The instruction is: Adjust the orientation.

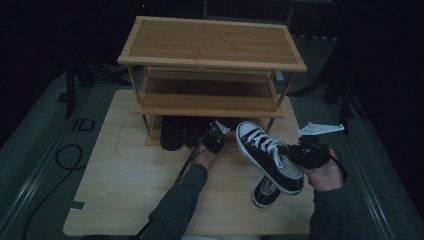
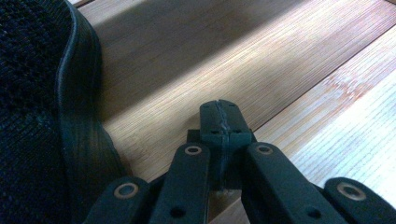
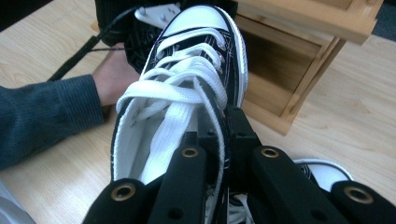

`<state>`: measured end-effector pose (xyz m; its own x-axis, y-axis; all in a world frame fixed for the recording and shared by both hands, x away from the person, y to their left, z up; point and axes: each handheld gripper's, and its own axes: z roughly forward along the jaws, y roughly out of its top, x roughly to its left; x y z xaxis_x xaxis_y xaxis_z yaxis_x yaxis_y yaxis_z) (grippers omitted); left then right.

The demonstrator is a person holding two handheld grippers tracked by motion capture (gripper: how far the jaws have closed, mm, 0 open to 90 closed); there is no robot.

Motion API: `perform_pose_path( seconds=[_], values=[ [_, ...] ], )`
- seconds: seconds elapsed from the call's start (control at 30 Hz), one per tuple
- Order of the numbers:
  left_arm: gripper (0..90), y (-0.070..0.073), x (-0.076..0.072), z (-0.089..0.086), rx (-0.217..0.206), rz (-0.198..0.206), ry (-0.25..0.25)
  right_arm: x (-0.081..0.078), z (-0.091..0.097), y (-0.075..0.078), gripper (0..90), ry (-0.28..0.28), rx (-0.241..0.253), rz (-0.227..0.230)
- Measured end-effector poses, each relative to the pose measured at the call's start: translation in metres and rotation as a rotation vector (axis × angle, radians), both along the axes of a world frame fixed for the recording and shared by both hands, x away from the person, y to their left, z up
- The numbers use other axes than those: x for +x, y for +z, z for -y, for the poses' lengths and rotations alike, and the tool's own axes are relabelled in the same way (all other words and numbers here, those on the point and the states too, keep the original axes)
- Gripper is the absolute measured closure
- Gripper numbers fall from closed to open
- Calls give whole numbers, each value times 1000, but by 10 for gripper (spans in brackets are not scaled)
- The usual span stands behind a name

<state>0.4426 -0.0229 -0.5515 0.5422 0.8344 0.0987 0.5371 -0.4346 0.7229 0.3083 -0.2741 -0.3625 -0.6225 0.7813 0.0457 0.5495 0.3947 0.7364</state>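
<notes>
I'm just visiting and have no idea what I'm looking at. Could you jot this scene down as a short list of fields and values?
Setting: wooden table with a three-shelf wooden shoe rack at its far side
Left gripper: fingers shut on nothing, down by the rack's bottom shelf
Right gripper: fingers clamped on the side wall of a black-and-white laced sneaker, held above the table, toe toward the rack
Second sneaker: lying on the table under the held one
Bottom shelf: dark shoes already there

Black-and-white laced sneaker [image 1: 267, 156] lifted, toe toward wooden rack [image 1: 210, 60], its mate [image 1: 264, 193] lying on table beneath
</notes>
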Motion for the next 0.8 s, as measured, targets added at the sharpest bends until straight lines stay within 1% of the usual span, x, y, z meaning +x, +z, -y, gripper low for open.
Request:
perform_pose_path(
  seconds=[0.4, 0.43, 0.5, 0.6, 0.8],
  values=[
    [900, 0, 0, 0, -3, -5, -4, 4, -4, 22, 871, 24, 22, 29],
    [900, 1, 0, -1, 10, 2, 1, 6, -5, 24, 871, 27, 27, 33],
    [900, 1, 0, 0, 16, 6, 9, 8, -7, 27, 871, 30, 36, 37],
    [900, 0, 0, 0, 6, 1, 1, 14, -9, 31, 871, 35, 47, 42],
    [900, 1, 0, 0, 6, 0, 1, 29, -20, 40, 871, 45, 50, 53]
  ],
)
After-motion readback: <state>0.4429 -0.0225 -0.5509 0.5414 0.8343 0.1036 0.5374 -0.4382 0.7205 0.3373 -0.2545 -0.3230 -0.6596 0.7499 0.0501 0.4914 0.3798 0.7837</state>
